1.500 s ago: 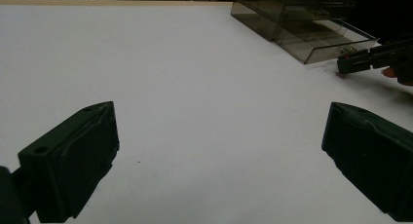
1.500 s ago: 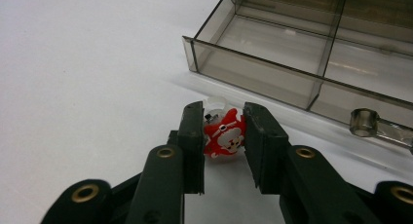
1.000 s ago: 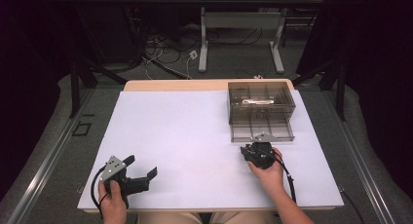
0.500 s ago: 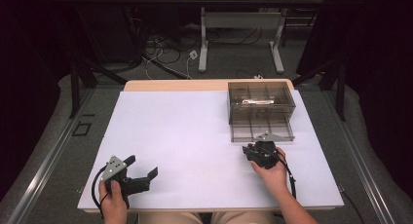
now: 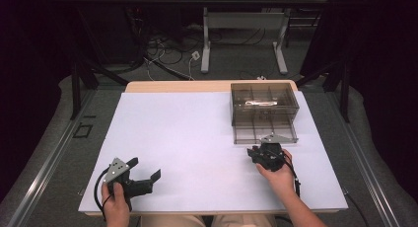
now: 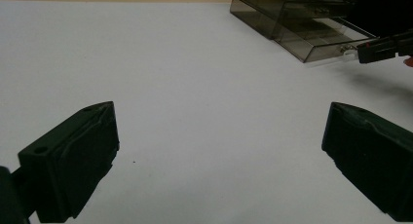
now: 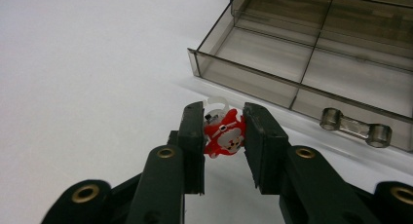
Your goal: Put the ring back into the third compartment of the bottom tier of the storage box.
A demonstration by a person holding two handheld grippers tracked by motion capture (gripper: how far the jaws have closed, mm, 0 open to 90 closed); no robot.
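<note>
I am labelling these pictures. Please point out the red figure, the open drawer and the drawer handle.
red figure (image 7: 223, 136): right gripper view, on its red body between the jaws.
open drawer (image 7: 272, 53): right gripper view, on its floor.
drawer handle (image 7: 355, 128): right gripper view, on its middle bar.

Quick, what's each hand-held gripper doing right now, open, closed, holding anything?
Left hand-held gripper: open, holding nothing.
Right hand-held gripper: closed on a small red and white charm, just short of the open drawer.
</note>
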